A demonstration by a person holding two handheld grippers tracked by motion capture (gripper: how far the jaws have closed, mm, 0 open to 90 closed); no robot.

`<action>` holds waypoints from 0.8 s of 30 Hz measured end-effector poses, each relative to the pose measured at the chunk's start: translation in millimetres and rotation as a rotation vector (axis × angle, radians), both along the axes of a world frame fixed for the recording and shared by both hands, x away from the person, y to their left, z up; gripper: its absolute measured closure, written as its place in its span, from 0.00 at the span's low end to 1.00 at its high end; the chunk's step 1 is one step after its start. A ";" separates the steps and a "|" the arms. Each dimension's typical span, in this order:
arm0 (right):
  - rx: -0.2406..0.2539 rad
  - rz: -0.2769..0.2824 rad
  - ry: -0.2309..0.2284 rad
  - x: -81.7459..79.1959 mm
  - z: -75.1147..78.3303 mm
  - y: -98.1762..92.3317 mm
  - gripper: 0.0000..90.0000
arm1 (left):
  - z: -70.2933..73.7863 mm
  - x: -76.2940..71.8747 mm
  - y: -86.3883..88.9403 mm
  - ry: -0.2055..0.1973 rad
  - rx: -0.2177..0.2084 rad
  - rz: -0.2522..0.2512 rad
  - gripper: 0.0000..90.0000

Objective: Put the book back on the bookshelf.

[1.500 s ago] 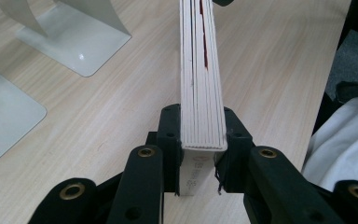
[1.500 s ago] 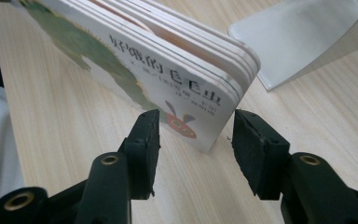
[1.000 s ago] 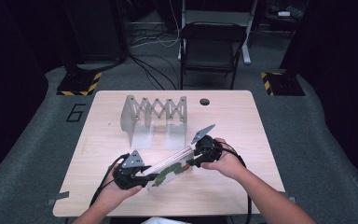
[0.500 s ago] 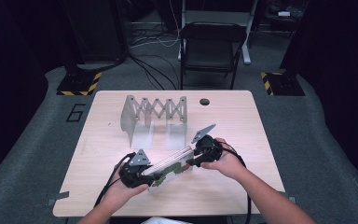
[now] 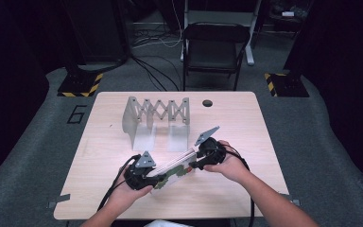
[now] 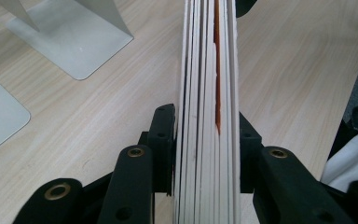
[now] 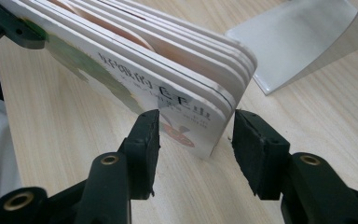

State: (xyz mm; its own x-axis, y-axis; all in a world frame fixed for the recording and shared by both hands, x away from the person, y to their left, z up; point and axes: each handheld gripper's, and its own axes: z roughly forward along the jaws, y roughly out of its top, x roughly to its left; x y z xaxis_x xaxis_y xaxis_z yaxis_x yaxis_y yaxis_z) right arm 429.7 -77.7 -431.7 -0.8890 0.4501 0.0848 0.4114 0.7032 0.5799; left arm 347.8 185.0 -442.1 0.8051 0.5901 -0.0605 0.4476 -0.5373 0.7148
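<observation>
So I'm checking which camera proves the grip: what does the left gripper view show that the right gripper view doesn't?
The left gripper view shows the left gripper with its pads pressed on both sides of the board book; its jaws have just been closing. The right gripper view shows the right gripper with its jaws apart around the book's corner, and the printed cover. Both show the thick pages, the wooden table and the metal bookend.

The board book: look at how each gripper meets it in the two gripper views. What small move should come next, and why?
Probably close the right gripper on the board book. Its jaws straddle the book's corner with gaps on both sides, so it has no grip there. The left gripper has just been closing and its pads now press both covers. With both ends held, the book could be lifted toward the metal book rack.
</observation>
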 end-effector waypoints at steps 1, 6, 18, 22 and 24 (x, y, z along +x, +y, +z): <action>0.000 0.002 0.001 0.1 0.0 0.0 0.57 | 0.4 0.2 -0.2 0.004 0.004 -0.003 0.76; 0.007 0.005 0.005 1.3 -0.6 -0.3 0.57 | 1.6 1.0 -2.3 -0.006 0.028 -0.003 0.78; 0.012 0.003 0.011 4.6 -3.0 -1.7 0.57 | 3.8 4.4 -4.4 0.005 0.054 -0.030 0.83; 0.013 -0.002 0.019 4.4 -3.7 -1.7 0.57 | 3.2 2.7 -6.2 0.001 0.047 -0.032 0.84; 0.028 -0.015 0.017 4.4 -4.4 -1.4 0.56 | 3.5 3.5 -6.3 0.007 0.048 -0.032 0.84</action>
